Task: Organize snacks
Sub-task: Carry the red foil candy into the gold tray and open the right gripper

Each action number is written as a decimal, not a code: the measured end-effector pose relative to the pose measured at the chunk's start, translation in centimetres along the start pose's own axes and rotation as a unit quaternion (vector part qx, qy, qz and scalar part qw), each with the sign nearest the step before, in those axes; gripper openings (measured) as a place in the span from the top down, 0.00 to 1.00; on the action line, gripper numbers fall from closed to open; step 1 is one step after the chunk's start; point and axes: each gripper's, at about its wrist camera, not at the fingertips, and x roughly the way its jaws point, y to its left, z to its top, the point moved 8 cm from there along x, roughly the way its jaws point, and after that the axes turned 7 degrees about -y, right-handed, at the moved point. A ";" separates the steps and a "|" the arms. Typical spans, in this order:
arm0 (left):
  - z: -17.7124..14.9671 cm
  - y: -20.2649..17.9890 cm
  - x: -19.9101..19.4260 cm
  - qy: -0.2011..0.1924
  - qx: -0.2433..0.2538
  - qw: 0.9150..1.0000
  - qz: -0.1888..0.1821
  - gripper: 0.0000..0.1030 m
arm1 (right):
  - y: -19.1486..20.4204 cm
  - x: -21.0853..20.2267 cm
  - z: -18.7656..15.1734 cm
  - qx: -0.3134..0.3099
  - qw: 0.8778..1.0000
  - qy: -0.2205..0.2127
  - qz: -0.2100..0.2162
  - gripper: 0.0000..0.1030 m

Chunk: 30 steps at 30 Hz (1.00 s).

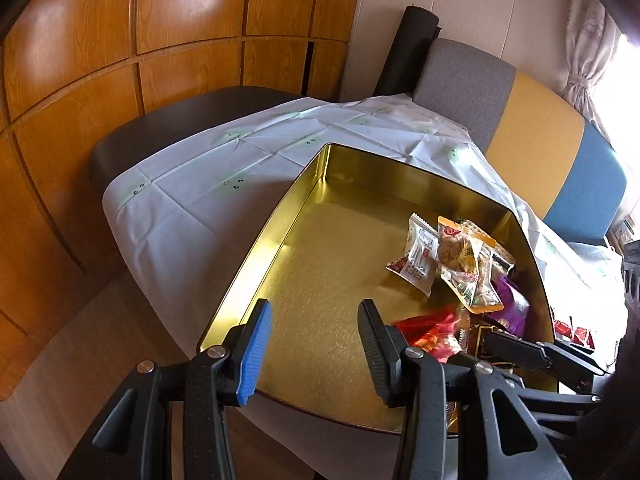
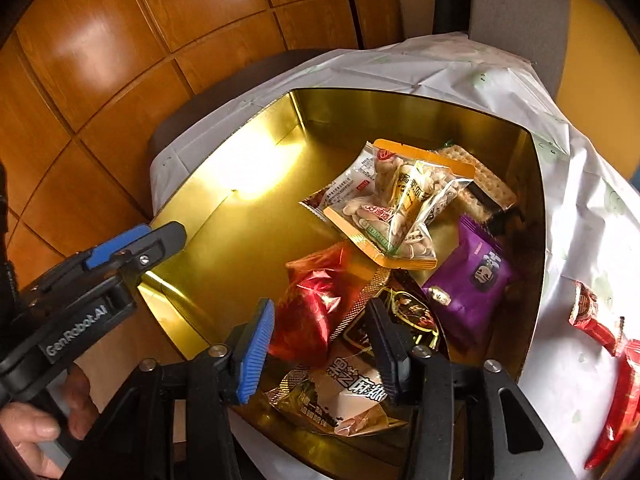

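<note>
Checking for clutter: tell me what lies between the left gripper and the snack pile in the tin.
Only bare gold floor of the tin separates the left gripper from the snack pile, seen in the left wrist view.

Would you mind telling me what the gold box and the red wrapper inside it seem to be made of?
Gold box: likely thin tinplate metal, glossy; its walls mirror the light sharply. Red wrapper: probably metallised foil or cellophane, crinkled with bright glints.

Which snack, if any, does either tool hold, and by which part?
Neither. The left tool is open over the gold tin; the right tool is open above the red packet.
</note>
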 end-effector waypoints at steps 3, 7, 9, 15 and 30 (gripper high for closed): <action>0.1 -0.2 -0.2 -0.003 0.002 1.000 -0.003 0.56 | -0.1 -0.7 0.1 -0.001 1.000 -0.013 -0.001 0.31; 0.2 -0.6 -0.5 -0.008 0.010 1.000 -0.005 0.56 | -0.7 -1.4 0.1 0.008 1.000 -0.029 -0.003 0.30; 0.2 -0.8 -0.5 -0.008 0.014 1.000 -0.004 0.56 | -0.9 -2.5 0.3 0.010 0.999 -0.045 -0.013 0.27; 0.2 -2.0 -1.1 -0.015 0.034 0.999 -0.012 0.56 | -2.5 -6.3 0.6 0.029 0.994 -0.091 -0.044 0.13; -0.2 -5.5 -2.5 -0.027 0.085 0.995 -0.032 0.56 | -9.9 -14.3 -0.5 0.066 0.973 -0.163 -0.148 0.01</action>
